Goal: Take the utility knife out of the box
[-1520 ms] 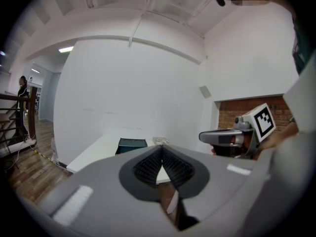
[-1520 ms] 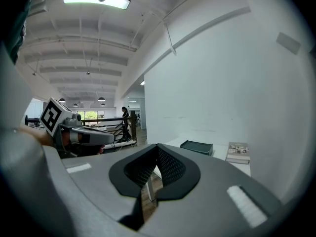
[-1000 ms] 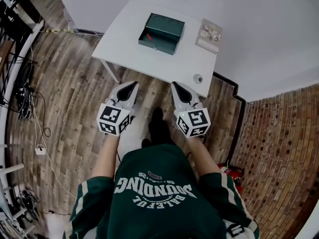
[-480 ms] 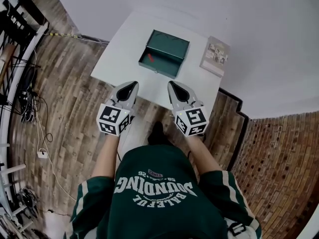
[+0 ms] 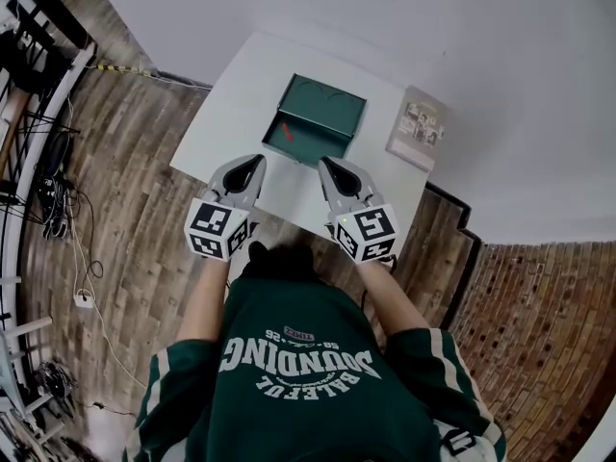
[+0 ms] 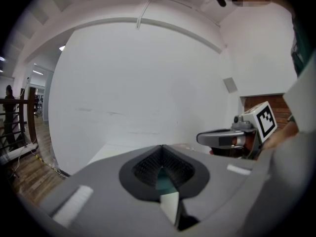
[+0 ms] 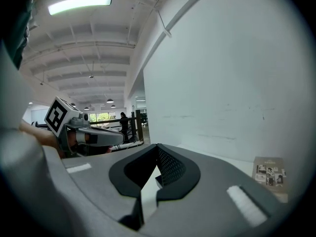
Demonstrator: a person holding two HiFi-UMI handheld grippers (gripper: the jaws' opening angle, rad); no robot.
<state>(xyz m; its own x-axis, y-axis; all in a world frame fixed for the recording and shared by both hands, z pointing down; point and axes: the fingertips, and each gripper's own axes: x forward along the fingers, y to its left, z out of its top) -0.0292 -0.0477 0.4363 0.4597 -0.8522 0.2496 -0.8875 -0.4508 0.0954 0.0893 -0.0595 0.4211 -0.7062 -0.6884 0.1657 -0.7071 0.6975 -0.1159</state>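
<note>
**Knife in the box, both grippers empty**

Holds the left gripper (image 5: 256, 162) and the right gripper (image 5: 324, 164) side by side above the near edge of the white surface (image 5: 236, 94), both pointing at the open green box (image 5: 332, 104). Shows each pair of jaws pressed together at the tips, gripping nothing. Finds the red utility knife (image 5: 285, 131) lying inside the box toward its left end, apart from both grippers. Sees a booklet (image 5: 416, 128) flat at the right of the box.
</note>
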